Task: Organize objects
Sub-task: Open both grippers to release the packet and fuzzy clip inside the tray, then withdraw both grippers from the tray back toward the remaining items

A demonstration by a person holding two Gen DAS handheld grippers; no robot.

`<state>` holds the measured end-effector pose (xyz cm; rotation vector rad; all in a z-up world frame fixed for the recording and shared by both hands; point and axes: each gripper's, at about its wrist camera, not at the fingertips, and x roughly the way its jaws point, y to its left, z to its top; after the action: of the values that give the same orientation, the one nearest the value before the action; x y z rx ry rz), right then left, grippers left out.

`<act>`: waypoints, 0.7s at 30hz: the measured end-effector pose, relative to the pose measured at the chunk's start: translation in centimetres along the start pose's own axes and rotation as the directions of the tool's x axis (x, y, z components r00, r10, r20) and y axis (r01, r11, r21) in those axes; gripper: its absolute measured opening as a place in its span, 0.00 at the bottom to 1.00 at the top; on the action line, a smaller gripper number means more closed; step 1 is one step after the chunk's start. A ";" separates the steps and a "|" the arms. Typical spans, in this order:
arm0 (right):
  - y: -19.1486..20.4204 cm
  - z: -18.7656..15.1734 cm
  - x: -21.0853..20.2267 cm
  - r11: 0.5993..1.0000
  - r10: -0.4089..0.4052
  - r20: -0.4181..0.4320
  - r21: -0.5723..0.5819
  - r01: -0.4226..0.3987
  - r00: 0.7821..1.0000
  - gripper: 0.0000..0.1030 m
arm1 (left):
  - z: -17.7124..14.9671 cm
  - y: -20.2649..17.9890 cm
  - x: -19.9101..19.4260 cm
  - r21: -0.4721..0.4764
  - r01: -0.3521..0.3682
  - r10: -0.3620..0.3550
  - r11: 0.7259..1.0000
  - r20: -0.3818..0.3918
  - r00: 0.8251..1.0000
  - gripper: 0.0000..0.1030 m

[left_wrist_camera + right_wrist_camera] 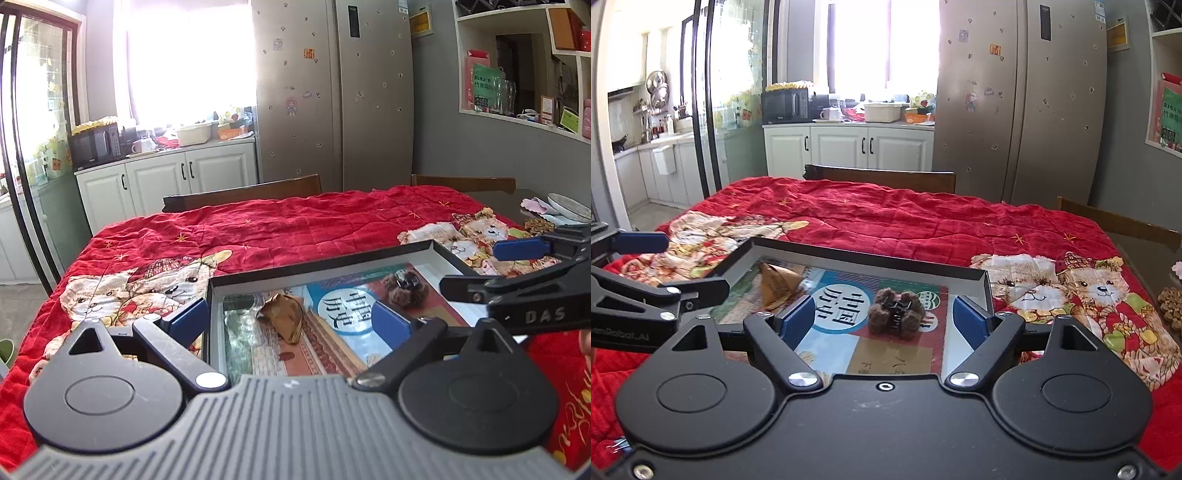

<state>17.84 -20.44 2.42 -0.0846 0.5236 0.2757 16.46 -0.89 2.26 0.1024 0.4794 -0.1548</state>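
Tray (982,275) sits low centre of both views on the red blanket (886,218). Inside: a book (834,302), brown fuzzy hair clip (895,312) on it, tan wrapped item (775,286) upper left, possibly a paper packet. Left gripper (291,321) jaws wide apart, nothing held. Right gripper (884,323) also spread, straddling the clip, pads clear of it.

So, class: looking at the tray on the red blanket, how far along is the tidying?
Done: the tray already holds a book, a gold paper packet and a fuzzy brown hair clip. In hand: nothing; the left tool and right tool are both open. Left: brown items remain at the table's far right edge.
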 end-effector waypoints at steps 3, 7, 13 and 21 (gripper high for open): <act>-0.1 -0.2 -1.4 1.000 0.002 0.013 0.009 -0.002 1.000 0.79 | -0.3 0.0 -0.8 0.016 -0.008 0.008 1.000 0.005 1.000 0.96; -0.2 -0.4 -2.9 1.000 0.002 0.024 0.013 -0.002 1.000 0.79 | -0.8 0.1 -2.0 0.030 -0.010 0.009 0.999 0.008 1.000 0.98; -0.5 -1.0 -4.6 1.000 0.000 0.024 0.019 0.000 1.000 0.79 | -1.4 0.2 -3.6 0.041 0.001 -0.001 0.999 0.009 1.000 0.98; -0.6 -2.4 -6.7 1.000 -0.003 0.018 0.021 0.002 1.000 0.79 | -2.3 0.5 -5.7 0.071 -0.001 0.000 0.997 0.014 1.000 0.99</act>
<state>11.34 -23.00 3.77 -0.0625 0.5085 0.2682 10.49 0.57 2.94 0.1710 0.4600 -0.1716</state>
